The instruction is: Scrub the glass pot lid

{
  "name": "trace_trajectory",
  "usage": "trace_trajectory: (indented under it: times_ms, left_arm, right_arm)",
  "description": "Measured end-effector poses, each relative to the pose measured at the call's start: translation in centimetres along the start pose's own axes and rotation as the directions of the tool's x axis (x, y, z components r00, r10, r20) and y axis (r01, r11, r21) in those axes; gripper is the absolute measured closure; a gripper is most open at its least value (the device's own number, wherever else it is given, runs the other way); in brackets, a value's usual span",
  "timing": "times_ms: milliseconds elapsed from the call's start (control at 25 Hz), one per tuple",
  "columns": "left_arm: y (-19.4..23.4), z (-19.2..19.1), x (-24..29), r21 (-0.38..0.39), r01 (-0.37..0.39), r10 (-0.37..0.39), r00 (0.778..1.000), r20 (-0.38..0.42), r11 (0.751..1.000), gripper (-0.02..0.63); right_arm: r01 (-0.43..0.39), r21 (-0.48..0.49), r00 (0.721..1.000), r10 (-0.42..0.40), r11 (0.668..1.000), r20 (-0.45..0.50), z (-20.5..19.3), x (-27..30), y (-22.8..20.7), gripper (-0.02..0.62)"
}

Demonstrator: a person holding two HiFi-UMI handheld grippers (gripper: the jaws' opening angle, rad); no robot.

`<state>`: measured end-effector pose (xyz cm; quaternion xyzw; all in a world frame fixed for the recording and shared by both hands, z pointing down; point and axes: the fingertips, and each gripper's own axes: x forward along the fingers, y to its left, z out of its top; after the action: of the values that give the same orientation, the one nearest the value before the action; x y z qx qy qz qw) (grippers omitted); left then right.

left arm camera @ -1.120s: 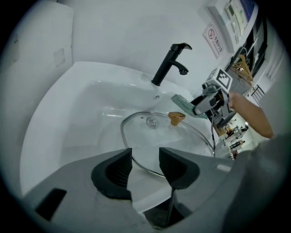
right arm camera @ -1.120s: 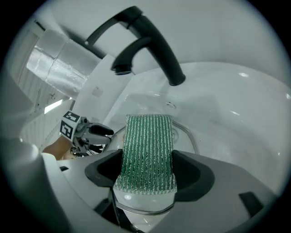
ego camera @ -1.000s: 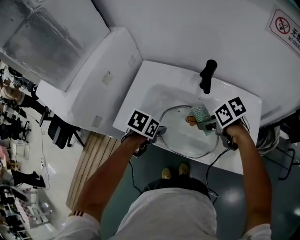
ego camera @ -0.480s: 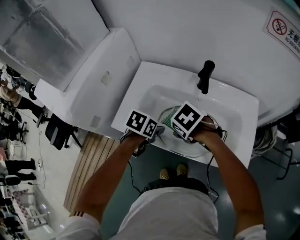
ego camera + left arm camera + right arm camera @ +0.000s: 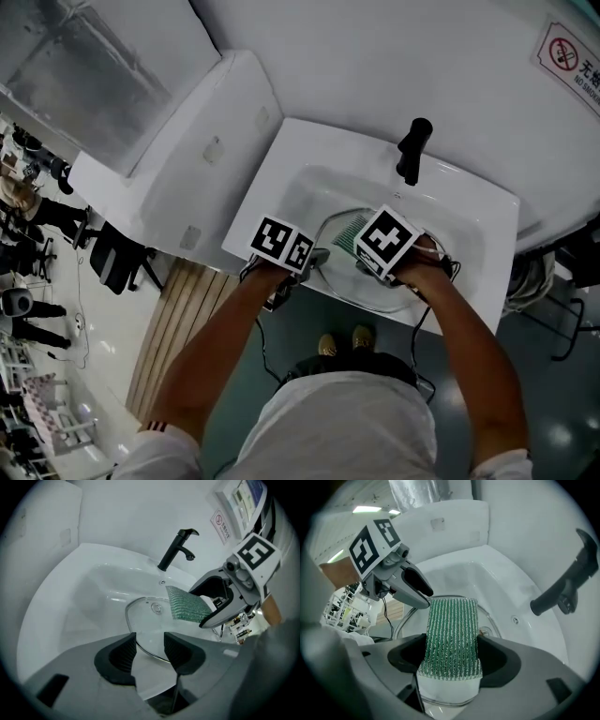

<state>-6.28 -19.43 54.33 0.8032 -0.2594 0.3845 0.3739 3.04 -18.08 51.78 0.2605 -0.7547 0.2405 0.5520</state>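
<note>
The glass pot lid [image 5: 147, 620] lies tilted in the white sink [image 5: 281, 178], its knob [image 5: 155, 607] facing up. My right gripper [image 5: 452, 656] is shut on a green scouring sponge [image 5: 452, 634], whose far end rests on the lid [image 5: 490, 618] near the knob. In the head view the sponge [image 5: 348, 231] pokes out left of the right gripper's marker cube. My left gripper [image 5: 150, 651] stands open at the lid's near-left rim, which runs under the gap between the jaws. From the right gripper view, the left gripper [image 5: 423, 592] hovers just beyond the sponge.
A black faucet [image 5: 413, 150] rises at the back of the basin, beyond the lid. A white cabinet top [image 5: 202, 155] adjoins the sink on the left. A white wall with a no-smoking sign [image 5: 567, 52] stands behind. The person's arms and cables hang over the sink's front edge.
My right gripper has carried the sponge leftward across the lid, from its right side to near the left gripper. The left gripper has stayed at the lid's rim.
</note>
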Motion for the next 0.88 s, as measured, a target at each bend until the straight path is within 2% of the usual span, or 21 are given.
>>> trace_trajectory:
  times_ms: [160, 360, 480, 600, 720, 800, 880]
  left_arm:
    - [0.0, -0.1, 0.0, 0.003, 0.000, 0.000, 1.000, -0.013, 1.000, 0.411]
    - [0.0, -0.1, 0.0, -0.004, 0.003, -0.003, 1.000, -0.015, 1.000, 0.411]
    - [0.0, 0.0, 0.1, -0.008, 0.004, -0.004, 1.000, -0.014, 1.000, 0.411]
    - [0.1, 0.0, 0.1, -0.014, 0.006, -0.006, 1.000, -0.013, 1.000, 0.411]
    - [0.1, 0.0, 0.1, -0.017, 0.009, -0.009, 1.000, -0.015, 1.000, 0.411]
    - [0.1, 0.0, 0.1, -0.018, 0.009, -0.009, 1.000, -0.017, 1.000, 0.411]
    - [0.2, 0.0, 0.1, -0.020, 0.010, -0.010, 1.000, -0.016, 1.000, 0.411]
  right_arm:
    - [-0.040, 0.110, 0.999, 0.036, 0.993, 0.041, -2.1, -0.7, -2.1, 0.258]
    - [-0.114, 0.251, 0.989, 0.087, 0.961, 0.116, -4.6, -1.3, -4.5, 0.258]
    - [-0.153, 0.339, 0.982, 0.103, 0.928, 0.161, -6.4, -1.3, -6.1, 0.258]
    - [-0.200, 0.430, 0.971, 0.120, 0.881, 0.205, -8.3, -0.8, -7.3, 0.258]
    - [-0.237, 0.482, 0.960, 0.127, 0.843, 0.250, -9.3, -1.0, -7.5, 0.258]
    - [-0.229, 0.469, 0.957, 0.109, 0.853, 0.269, -9.1, -1.7, -7.1, 0.258]
    - [-0.185, 0.415, 0.960, 0.073, 0.891, 0.271, -8.2, -2.7, -6.1, 0.258]
